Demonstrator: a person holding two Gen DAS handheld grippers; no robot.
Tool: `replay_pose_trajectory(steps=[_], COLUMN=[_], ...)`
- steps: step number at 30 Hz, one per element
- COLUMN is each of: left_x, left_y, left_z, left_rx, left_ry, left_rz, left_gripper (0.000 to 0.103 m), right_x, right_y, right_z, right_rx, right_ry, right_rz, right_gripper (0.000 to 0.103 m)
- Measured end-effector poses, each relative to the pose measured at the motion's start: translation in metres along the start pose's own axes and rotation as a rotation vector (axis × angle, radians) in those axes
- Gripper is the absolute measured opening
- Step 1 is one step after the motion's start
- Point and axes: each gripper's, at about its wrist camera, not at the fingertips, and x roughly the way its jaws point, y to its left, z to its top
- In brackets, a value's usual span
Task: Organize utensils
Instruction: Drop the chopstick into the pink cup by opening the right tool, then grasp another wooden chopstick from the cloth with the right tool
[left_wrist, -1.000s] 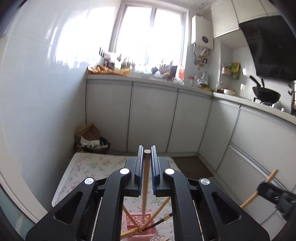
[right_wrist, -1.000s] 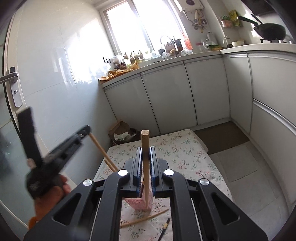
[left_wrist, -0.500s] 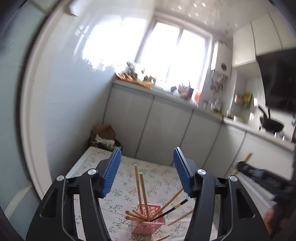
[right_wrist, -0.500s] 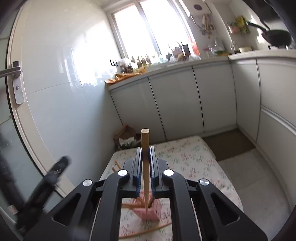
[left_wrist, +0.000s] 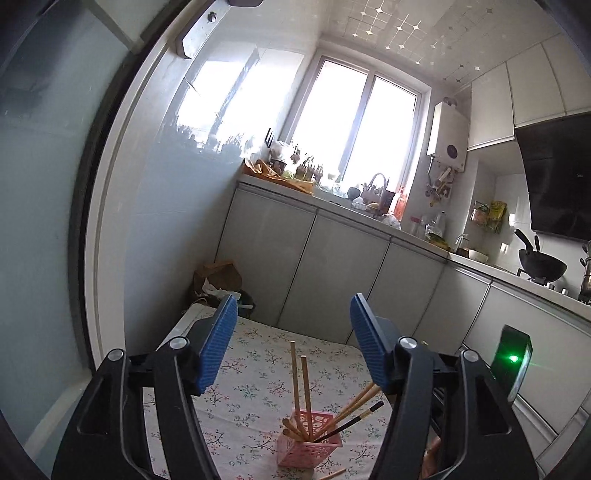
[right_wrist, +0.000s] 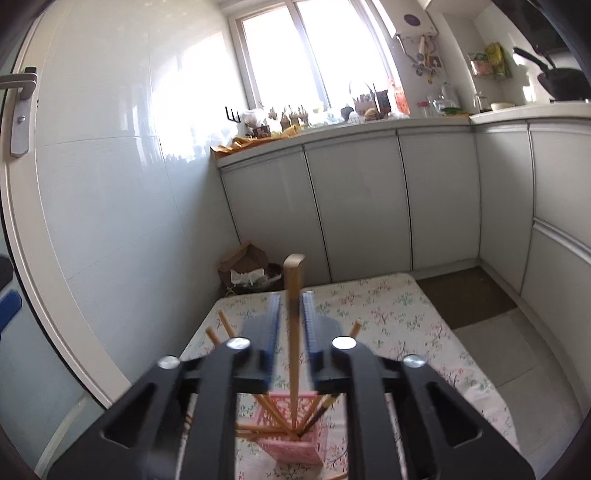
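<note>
A pink perforated basket (left_wrist: 308, 445) stands on the floral tablecloth (left_wrist: 255, 369) and holds several wooden chopsticks (left_wrist: 295, 373) and one black one (left_wrist: 351, 422). My left gripper (left_wrist: 291, 343) is open and empty, above and behind the basket. In the right wrist view my right gripper (right_wrist: 291, 325) has its jaws slightly parted around an upright wooden chopstick (right_wrist: 293, 332). That chopstick's lower end sits inside the pink basket (right_wrist: 295, 443). Whether the pads still touch it is unclear because of blur.
A loose wooden chopstick (left_wrist: 332, 473) lies on the cloth in front of the basket. A paper bag and bin (left_wrist: 218, 280) stand behind the table. Grey cabinets (left_wrist: 332, 277) run along the back and right; a tiled wall (right_wrist: 110, 221) is on the left.
My left gripper let go of its chopstick, opened wide and rose away from the basket. My right gripper lowered its chopstick into the basket and its jaws have begun to part.
</note>
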Motion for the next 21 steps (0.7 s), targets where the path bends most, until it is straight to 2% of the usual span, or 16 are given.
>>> replay_pose_trajectory(steps=[2,5,9,16,18,21], left_x=[-0.001,0.002,0.004,-0.012,-0.016,-0.02], left_y=[0.0,-0.003,-0.012,-0.029,-0.034,-0.039], left_z=[0.0,-0.003,-0.009,-0.008,-0.006,-0.004], left_rx=[0.003,0.01,0.03,0.073,0.085,0.098], left_ry=[-0.001,0.035,0.074,0.059,0.047,0.046], left_rz=[0.004,0.002,0.005,-0.007,-0.014,-0.029], left_gripper=[0.067,0.07,0.082,0.094,0.094,0.094], right_x=[-0.014,-0.037,-0.062,-0.101,-0.109,-0.116], right_y=[-0.001,-0.006,-0.021,-0.052,-0.061,-0.068], right_z=[0.002,0.006,0.005,-0.008,-0.009,-0.017], right_rx=[0.003,0.0,0.038,0.115,0.13,0.118], right_ry=[-0.025,-0.016,0.001,0.035,0.047,0.078], right_rz=[-0.016,-0.065,-0.129,-0.138,-0.145,-0.161], right_gripper=[0.047,0.051,0.07,0.071,0.075,0.075])
